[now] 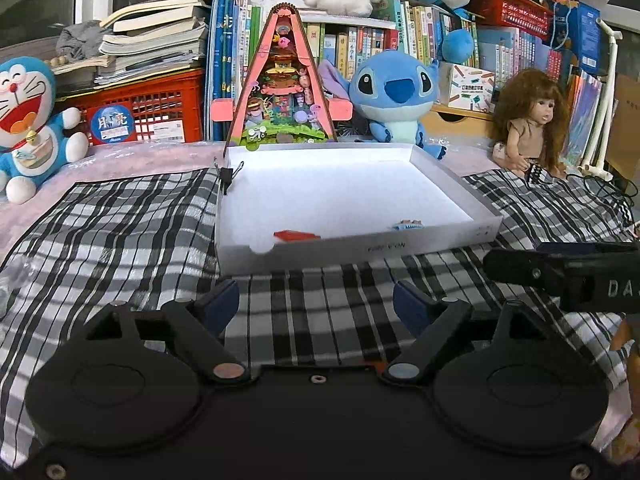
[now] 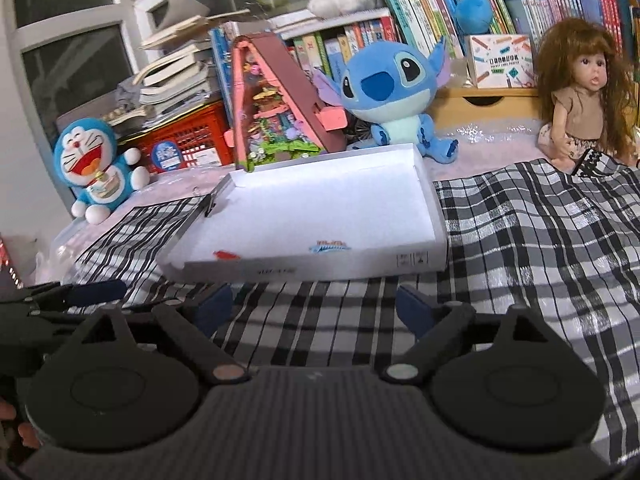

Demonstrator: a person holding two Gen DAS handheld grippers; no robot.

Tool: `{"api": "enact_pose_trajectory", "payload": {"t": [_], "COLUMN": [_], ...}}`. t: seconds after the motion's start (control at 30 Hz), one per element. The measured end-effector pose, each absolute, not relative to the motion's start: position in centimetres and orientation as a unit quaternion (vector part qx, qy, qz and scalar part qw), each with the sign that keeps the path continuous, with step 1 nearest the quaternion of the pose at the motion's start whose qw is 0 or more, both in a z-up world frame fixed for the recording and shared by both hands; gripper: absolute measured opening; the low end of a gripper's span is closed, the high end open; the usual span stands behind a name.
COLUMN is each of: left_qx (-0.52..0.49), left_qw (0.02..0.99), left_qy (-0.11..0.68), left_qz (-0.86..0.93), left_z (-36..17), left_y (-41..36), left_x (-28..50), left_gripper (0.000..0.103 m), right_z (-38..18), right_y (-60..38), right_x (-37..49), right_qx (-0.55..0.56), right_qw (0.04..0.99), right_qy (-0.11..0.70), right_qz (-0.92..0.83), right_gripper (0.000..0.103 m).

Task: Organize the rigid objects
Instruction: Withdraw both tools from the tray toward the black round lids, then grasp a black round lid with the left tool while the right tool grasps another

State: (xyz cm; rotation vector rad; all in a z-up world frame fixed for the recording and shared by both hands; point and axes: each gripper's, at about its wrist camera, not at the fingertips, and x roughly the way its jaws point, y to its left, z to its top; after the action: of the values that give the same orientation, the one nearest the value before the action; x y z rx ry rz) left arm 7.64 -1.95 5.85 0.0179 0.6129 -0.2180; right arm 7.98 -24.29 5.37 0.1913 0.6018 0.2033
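Observation:
A shallow white box lid (image 1: pixel 484 232) (image 2: pixel 420 262) lies on the checked cloth ahead of both grippers. Inside it, near the front wall, rest a small red piece (image 1: pixel 297 235) (image 2: pixel 226 255) and a small blue-and-white piece (image 1: pixel 407 224) (image 2: pixel 330 246). My left gripper (image 1: pixel 316 300) hovers over the cloth just short of the lid, jaws wide apart with nothing between them. My right gripper (image 2: pixel 314 306) stands likewise in front of the lid, open and empty. The right gripper's black finger (image 1: pixel 560 272) shows at the right edge of the left wrist view.
A black binder clip (image 1: pixel 228 174) sits on the lid's left wall. Behind the lid stand a pink triangular toy house (image 1: pixel 280 80), a blue Stitch plush (image 1: pixel 396 92), a Doraemon plush (image 1: pixel 28 120), a doll (image 1: pixel 528 120), a red crate (image 1: pixel 160 112) and shelves of books.

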Motion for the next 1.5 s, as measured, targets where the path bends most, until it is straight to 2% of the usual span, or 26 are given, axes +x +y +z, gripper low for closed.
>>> {"api": "enact_pose_trajectory", "payload": {"t": [0.43,0.9,1.07,1.23,1.3,1.4,1.43,1.47,1.5], "left_qx": [0.011,0.029,0.021,-0.007,-0.014,-0.003,-0.001,-0.002,-0.004], "left_qw": [0.952,0.949,0.947,0.943,0.941,0.943,0.943,0.943,0.943], "left_qy": [0.286,0.299,0.302,0.313,0.319,0.314,0.313,0.313,0.312], "left_qz": [-0.108,-0.098,-0.103,-0.112,-0.112,-0.11,-0.112,-0.115,-0.117], "left_z": [4.2,1.8,1.6,1.4,1.2,1.0,1.0,1.1,1.1], "left_y": [-1.1,-0.5,-0.4,0.1,0.2,0.1,0.0,0.0,0.0], "left_x": [2.1,-0.4,-0.2,0.7,1.0,0.9,0.9,0.9,0.8], "left_gripper": [0.086,0.085,0.075,0.069,0.061,0.045,0.034,0.03,0.03], "right_z": [4.0,1.1,0.9,1.0,0.9,0.7,0.7,0.6,0.5], "right_y": [-23.4,-22.6,-22.2,-22.4,-22.5,-22.9,-22.9,-23.0,-23.0], "right_x": [2.0,-0.5,-0.7,-0.4,-0.1,0.5,0.6,0.7,0.7], "right_qx": [0.032,-0.002,-0.019,-0.036,-0.044,-0.037,-0.036,-0.035,-0.033], "right_qw": [0.964,0.962,0.962,0.964,0.966,0.965,0.965,0.965,0.964], "right_qy": [0.242,0.255,0.254,0.244,0.239,0.243,0.244,0.246,0.249], "right_qz": [0.103,0.096,0.1,0.098,0.09,0.089,0.089,0.09,0.092], "right_gripper": [0.097,0.097,0.095,0.094,0.09,0.084,0.082,0.077,0.064]}}
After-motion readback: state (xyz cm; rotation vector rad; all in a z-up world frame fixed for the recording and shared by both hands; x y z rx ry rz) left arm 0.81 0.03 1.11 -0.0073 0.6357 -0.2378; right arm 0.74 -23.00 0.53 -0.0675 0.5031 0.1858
